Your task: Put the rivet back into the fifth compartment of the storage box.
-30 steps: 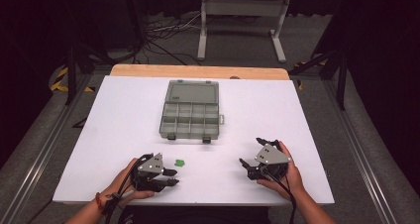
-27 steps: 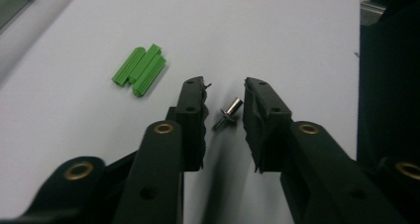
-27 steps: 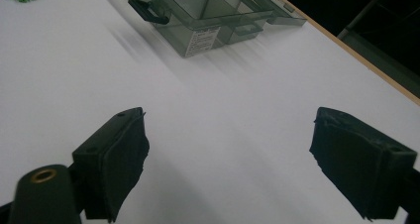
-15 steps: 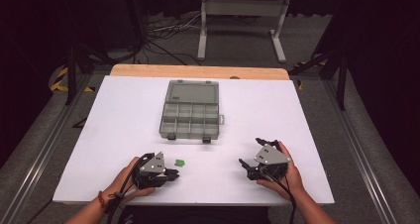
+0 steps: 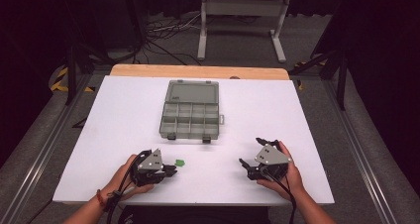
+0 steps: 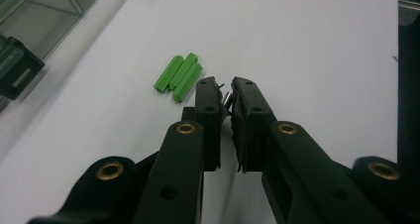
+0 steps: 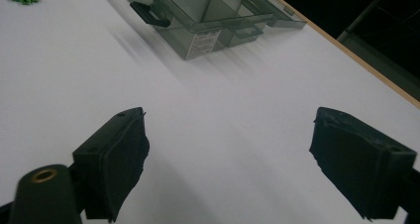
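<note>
We have the left gripper point(image 6: 225, 92) near the tabletop's point(image 5: 297, 110) near edge, its jaws having just been closing until almost together, pinching what looks like a thin metal pin between the tips. To do this well we lift straight, keeping the pinch firm so the sliver cannot swivel. The green plastic pieces point(image 6: 178, 77), ribbed and blocky, lie just beside the tips. The right gripper point(image 7: 228, 154) rests with jaws wide open. The clear compartment box point(image 5: 190, 116) sits open toward the far edge.

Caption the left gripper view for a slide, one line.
Left claw, jaws nearly together, rests on the white table beside a cluster of green plastic pieces.
</note>
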The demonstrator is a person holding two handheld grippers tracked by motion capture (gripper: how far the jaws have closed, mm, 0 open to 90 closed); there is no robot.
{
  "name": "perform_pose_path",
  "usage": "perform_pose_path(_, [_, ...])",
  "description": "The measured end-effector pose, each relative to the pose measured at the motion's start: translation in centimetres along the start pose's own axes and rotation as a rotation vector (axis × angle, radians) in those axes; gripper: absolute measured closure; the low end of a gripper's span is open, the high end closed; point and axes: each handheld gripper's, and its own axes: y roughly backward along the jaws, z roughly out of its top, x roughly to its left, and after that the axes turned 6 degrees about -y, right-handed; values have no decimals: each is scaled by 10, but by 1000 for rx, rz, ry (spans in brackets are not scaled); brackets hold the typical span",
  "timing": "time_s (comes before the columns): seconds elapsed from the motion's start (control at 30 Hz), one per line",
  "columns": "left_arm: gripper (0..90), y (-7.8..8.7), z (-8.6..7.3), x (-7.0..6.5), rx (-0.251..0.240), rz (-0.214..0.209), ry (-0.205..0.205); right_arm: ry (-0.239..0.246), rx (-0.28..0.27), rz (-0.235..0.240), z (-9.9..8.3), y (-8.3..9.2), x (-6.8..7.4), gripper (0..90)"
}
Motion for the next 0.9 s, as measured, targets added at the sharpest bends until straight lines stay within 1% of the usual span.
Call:
perform_pose_path(0.07, [825, 1, 0, 1, -3, 6, -4, 1, 1, 0, 0, 0, 0, 148])
perform_pose_path(0.2, [826, 3, 0, 3, -9, 18, 3, 0, 0, -1, 0, 0, 0, 148])
perform_pose_path(0.27, [825, 6, 0, 5, -20, 21, 10, 0, 0, 0, 0, 0, 0, 148])
perform_pose_path(0.47, [825, 13, 1, 12, -42, 60, 23, 1, 4, 1, 0, -2, 1, 148])
perform_pose_path(0.5, [825, 15, 1, 14, -49, 67, 32, -1, 4, 1, 0, -2, 1, 148])
perform_pose_path(0.53, [825, 16, 1, 16, -51, 76, 31, -1, 5, 1, 0, -2, 1, 148])
perform_pose_path(0.6, [825, 18, 1, 18, -61, 79, 46, -1, 4, -1, 0, -1, 1, 148])
perform_pose_path(0.63, [825, 19, 1, 20, -62, 88, 42, -4, 3, -1, 0, -1, 1, 148])
perform_pose_path(0.77, [825, 24, 1, 27, -69, 110, 60, -8, 4, -2, 0, -1, 0, 148])
perform_pose_path(0.9, [825, 29, 3, 33, -78, 127, 66, -13, 2, -5, 0, -1, 0, 148])
